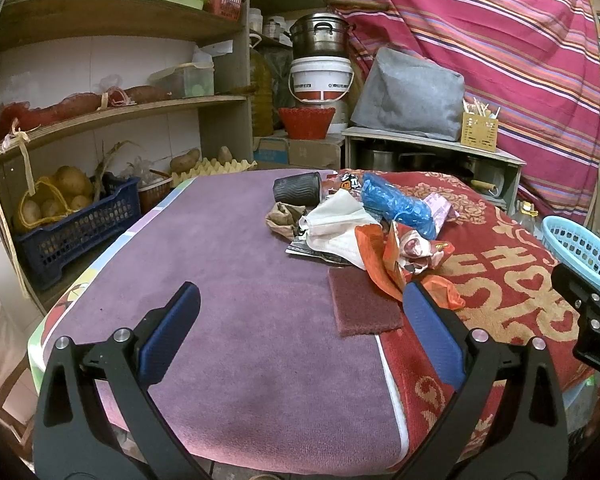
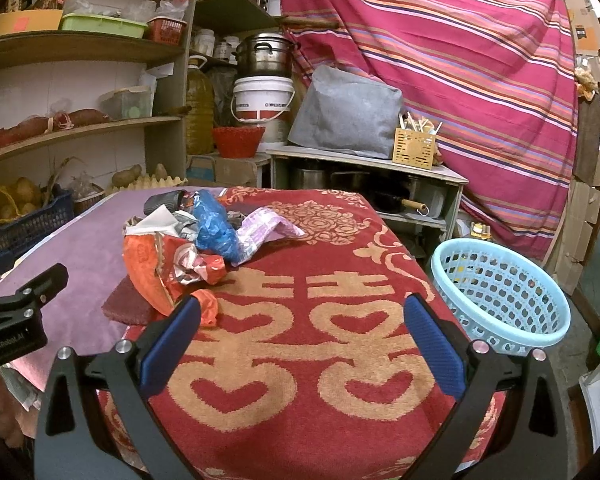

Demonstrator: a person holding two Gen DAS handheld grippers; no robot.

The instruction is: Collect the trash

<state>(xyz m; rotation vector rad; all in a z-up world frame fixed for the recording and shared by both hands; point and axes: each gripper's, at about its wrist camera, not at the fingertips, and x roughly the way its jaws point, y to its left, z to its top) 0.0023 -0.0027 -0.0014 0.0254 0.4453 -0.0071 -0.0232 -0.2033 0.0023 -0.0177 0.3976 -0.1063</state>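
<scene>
The trash pile (image 1: pixel 356 228) lies on the desk (image 1: pixel 228 280) where the purple towel (image 1: pixel 220 264) meets the red patterned towel (image 2: pixel 300 360), and the pale blue basket (image 2: pixel 500 292), the likely bin, stands off the desk's edge on the side of the pile away from the purple towel, apparently lower down. The pieces overlap: an orange wrapper (image 2: pixel 148 272) sits nearest the claws, a blue plastic bag (image 2: pixel 216 228) and a pink-white wrapper (image 2: pixel 260 232) lie behind it toward the far edge, and a dark cup (image 1: pixel 298 189) lies on its side at the back of the pile. A pinch on one crumpled sheet could drag its neighbours along or slip off the thin film, and a piece carried toward the basket could fall short onto the floor. A dark red scouring pad (image 1: pixel 362 304) lies flat, partly under the orange wrapper, and might be picked up with it. The left claw (image 1: pixel 300 336) stands wide apart, empty, just short of the pile with one blue pad close by the orange wrapper. The right claw (image 2: pixel 302 344) is likewise spread wide and empty above the red towel, between the pile and the basket.
</scene>
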